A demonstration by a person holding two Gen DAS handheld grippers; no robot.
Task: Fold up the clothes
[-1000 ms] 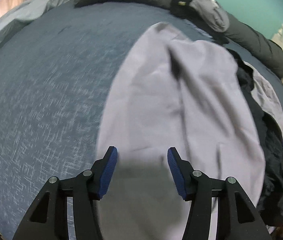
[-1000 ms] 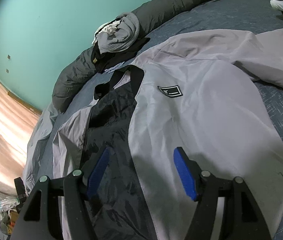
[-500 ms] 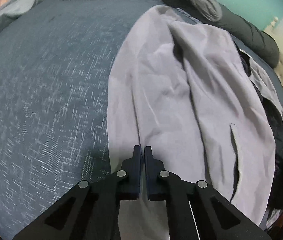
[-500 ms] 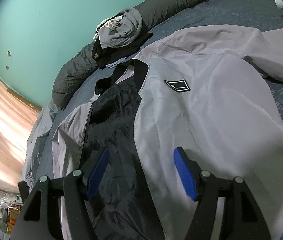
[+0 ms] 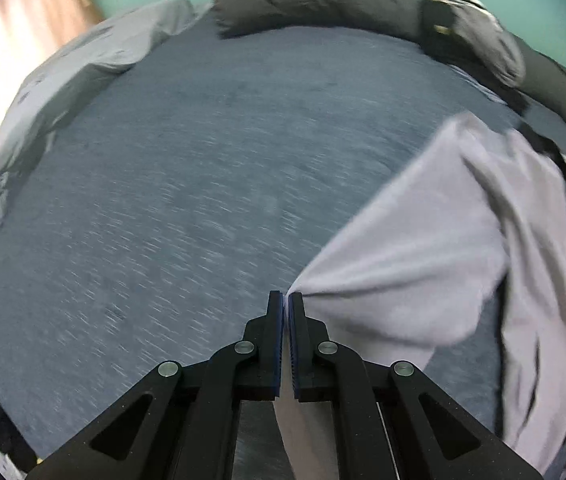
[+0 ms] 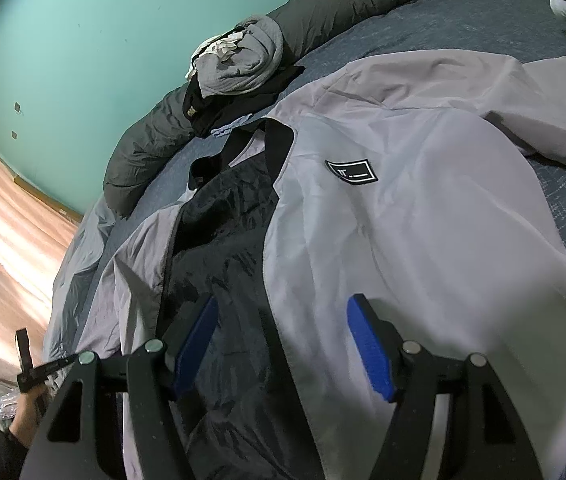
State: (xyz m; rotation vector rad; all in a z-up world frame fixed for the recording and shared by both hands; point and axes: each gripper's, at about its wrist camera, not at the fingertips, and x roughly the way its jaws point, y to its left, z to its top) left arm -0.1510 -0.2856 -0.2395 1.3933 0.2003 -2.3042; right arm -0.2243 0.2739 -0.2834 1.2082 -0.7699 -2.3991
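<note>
A light grey jacket [image 6: 415,248] with a black lining [image 6: 223,240] and a black chest patch [image 6: 350,172] lies open on a blue-grey bed. In the left wrist view the jacket's sleeve [image 5: 415,248] stretches from the right toward my left gripper [image 5: 285,300], which is shut on the sleeve's end and holds it lifted above the bedspread [image 5: 187,200]. My right gripper [image 6: 281,334] hovers open just over the jacket's front, its blue pads [image 6: 371,350] straddling the edge where grey panel meets black lining, with nothing between them.
A long dark grey bolster [image 6: 163,136] runs along the teal wall [image 6: 83,40]. A pile of grey and black clothes [image 6: 239,68] rests on it. A pale sheet [image 5: 67,80] is bunched at the bed's left side. A hand [image 6: 23,412] shows at the right wrist view's lower left.
My left gripper went from open to shut on the sleeve, then lifted it and pulled it leftward over the bedspread. The right gripper stayed open and barely shifted.
</note>
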